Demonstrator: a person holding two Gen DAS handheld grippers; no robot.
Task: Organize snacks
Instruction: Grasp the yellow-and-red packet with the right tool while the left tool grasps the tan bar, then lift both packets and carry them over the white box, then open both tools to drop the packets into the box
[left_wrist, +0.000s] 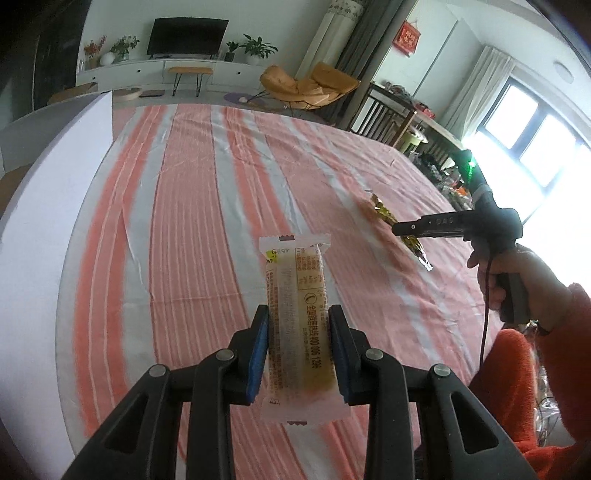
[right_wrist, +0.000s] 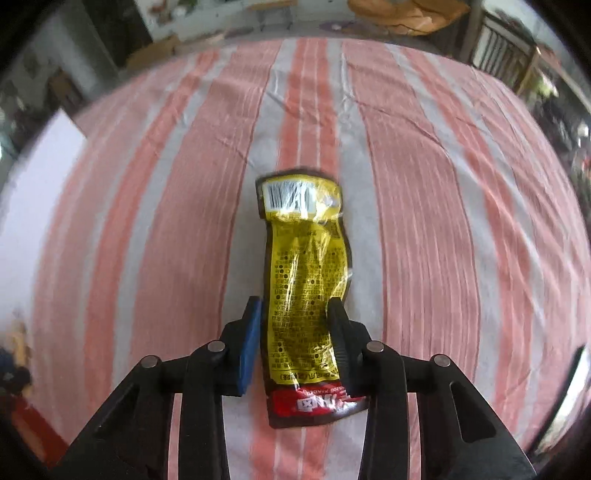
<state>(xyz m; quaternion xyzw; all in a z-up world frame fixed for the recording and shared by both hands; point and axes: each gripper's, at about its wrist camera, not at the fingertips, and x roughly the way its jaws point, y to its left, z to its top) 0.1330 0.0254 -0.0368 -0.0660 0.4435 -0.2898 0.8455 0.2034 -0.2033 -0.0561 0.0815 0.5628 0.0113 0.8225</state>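
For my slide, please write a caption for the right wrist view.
The right gripper is shut on a yellow snack packet above the striped cloth.

Striped cloth (left_wrist: 207, 206): broad, flat, bare over most of its spread; open passage across centre and far side.
White board (left_wrist: 48, 206): stands along the cloth's left edge, closing that side.
Right gripper (left_wrist: 397, 229): reaches in over the cloth's right part with a yellow packet (right_wrist: 306, 277) clamped between its pads, blocking that side.
Left gripper (left_wrist: 299, 325): a pale snack bar (left_wrist: 295, 321) fills the space between its pads.
Orange sleeve (left_wrist: 517, 369): occupies the near right corner.
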